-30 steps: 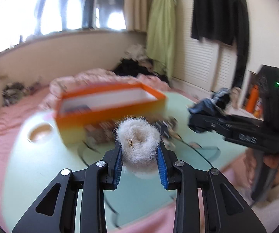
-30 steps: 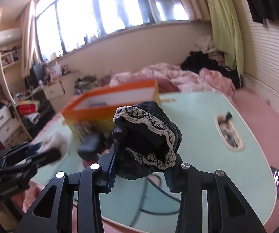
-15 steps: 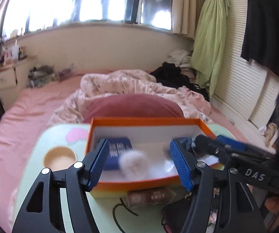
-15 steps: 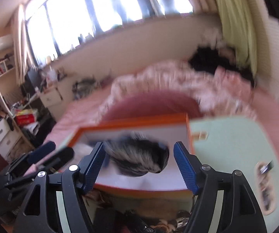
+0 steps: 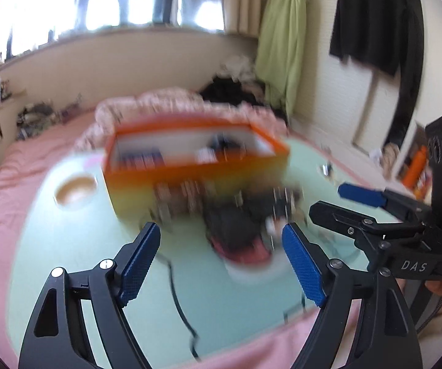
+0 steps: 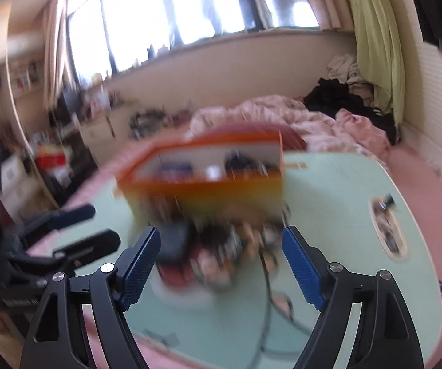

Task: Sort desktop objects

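Hovering with jaws opening and nothing between them, the left gripper and right gripper face the blurred clutter at twelve o'clock; orange box just beyond; neither hand nearer.

Motion blur smears the orange box and clutter beyond recognition.

**A green table set on a pink bed**

The pale green table rests on pink bedding. On it stand an orange box, a blurred heap of small things beside it, and a black cable.
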